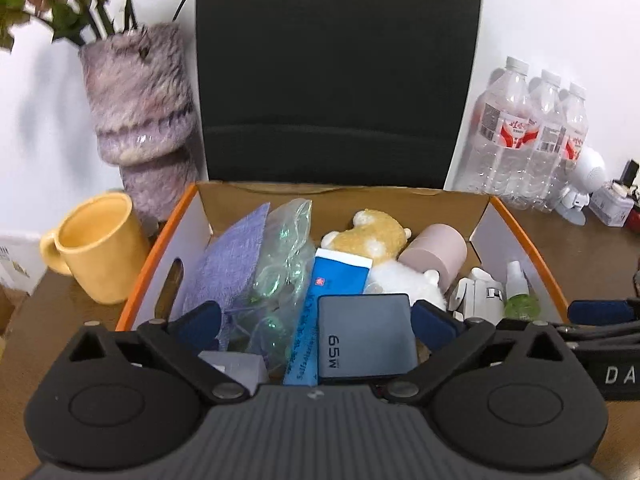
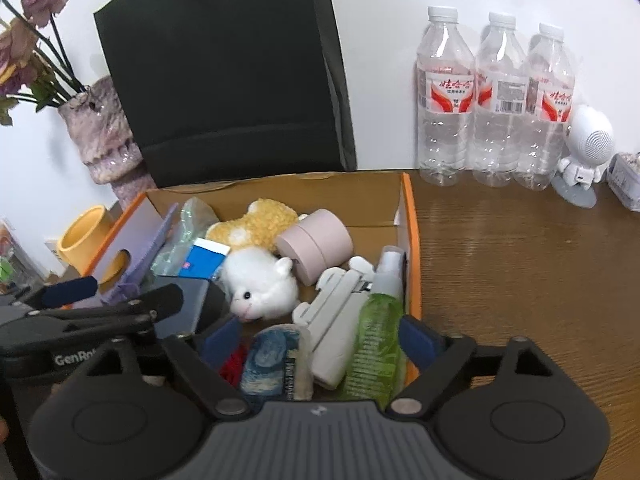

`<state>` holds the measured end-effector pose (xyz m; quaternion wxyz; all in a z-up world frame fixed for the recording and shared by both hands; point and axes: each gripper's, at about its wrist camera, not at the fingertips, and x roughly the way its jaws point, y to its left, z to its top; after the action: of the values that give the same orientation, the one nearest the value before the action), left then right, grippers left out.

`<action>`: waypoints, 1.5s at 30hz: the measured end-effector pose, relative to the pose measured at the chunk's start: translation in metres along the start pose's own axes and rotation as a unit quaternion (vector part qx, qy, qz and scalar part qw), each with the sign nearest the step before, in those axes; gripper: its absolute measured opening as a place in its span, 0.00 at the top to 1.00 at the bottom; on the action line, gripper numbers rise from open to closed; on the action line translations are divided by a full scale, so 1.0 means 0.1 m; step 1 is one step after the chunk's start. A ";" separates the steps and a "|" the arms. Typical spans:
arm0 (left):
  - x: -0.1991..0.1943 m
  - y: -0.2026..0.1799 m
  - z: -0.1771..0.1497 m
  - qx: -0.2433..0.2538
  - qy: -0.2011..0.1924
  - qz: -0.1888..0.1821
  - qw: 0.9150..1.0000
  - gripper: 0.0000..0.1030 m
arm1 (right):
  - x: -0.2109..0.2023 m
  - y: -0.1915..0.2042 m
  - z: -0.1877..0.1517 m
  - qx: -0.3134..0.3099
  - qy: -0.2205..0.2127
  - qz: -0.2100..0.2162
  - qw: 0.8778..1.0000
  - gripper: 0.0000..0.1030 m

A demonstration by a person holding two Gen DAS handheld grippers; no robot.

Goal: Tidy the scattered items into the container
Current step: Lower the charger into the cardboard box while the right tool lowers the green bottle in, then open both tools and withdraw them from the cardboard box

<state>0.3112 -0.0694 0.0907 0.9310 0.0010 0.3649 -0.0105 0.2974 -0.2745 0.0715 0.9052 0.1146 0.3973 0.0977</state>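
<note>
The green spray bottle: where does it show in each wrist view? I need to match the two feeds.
Left wrist: green spray bottle low in the box's right corner, beside the white folded stand.
Right wrist: green spray bottle lying along the box's right orange wall, lower centre.
Shared landmark: the pink cylinder beside the white plush.

Three water bottles [image 2: 496,100]; two plush toys [image 2: 260,288]; one yellow mug [image 1: 100,248]; one box [image 1: 520,236].

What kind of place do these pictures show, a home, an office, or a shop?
Probably a desk in a home or small office, though I cannot be sure. A wooden table stands against a white wall, with a black chair back, a yellow mug, three water bottles and a vase of dried flowers.
</note>
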 end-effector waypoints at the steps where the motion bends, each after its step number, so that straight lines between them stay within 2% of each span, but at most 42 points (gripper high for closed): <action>1: 0.01 0.02 0.01 -0.002 0.010 -0.001 1.000 0.00 | 0.00 0.01 0.00 0.001 0.001 -0.001 1.000 0.11; 4: 0.05 0.02 0.02 0.020 0.054 -0.010 0.998 0.00 | -0.03 0.01 0.01 0.005 0.005 0.000 1.000 0.02; 7: 0.04 0.04 0.03 0.035 0.082 -0.029 0.996 0.00 | -0.06 0.01 0.02 0.011 0.009 0.004 1.000 0.02; 12: -0.12 0.10 0.05 0.024 0.069 -0.037 0.997 0.00 | -0.12 0.00 0.04 0.020 0.017 0.010 1.000 0.01; 15: -0.17 0.11 0.05 0.026 0.068 -0.020 0.997 0.00 | -0.15 0.00 0.05 0.025 0.022 0.013 0.999 0.00; 22: -0.16 0.12 0.05 0.044 0.089 0.002 0.995 0.00 | -0.11 0.17 0.03 -0.017 0.060 0.006 0.998 0.00; 33: -0.19 0.13 0.03 0.051 0.108 -0.008 0.993 0.00 | -0.13 0.17 0.03 -0.001 0.071 -0.006 0.997 0.00; 36: -0.33 0.14 0.01 0.049 0.098 -0.005 0.994 0.00 | -0.31 0.26 0.00 -0.017 0.053 -0.022 0.998 0.00; 40: -0.55 0.17 -0.14 0.048 0.106 -0.012 0.993 0.00 | -0.53 0.31 -0.15 -0.040 0.049 -0.042 0.997 0.00; 43: -0.81 0.18 -0.25 0.050 0.101 -0.003 0.994 0.00 | -0.69 0.30 -0.25 -0.027 0.054 -0.039 0.997 0.00; 45: -1.00 0.18 -0.32 0.051 0.095 -0.010 0.994 0.00 | -0.86 0.32 -0.34 -0.022 0.048 -0.029 0.998 0.00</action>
<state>0.2166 -0.0487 0.1347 0.8907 0.0457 0.4507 -0.0385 0.2123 -0.2623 0.1178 0.8901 0.0780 0.4408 0.0860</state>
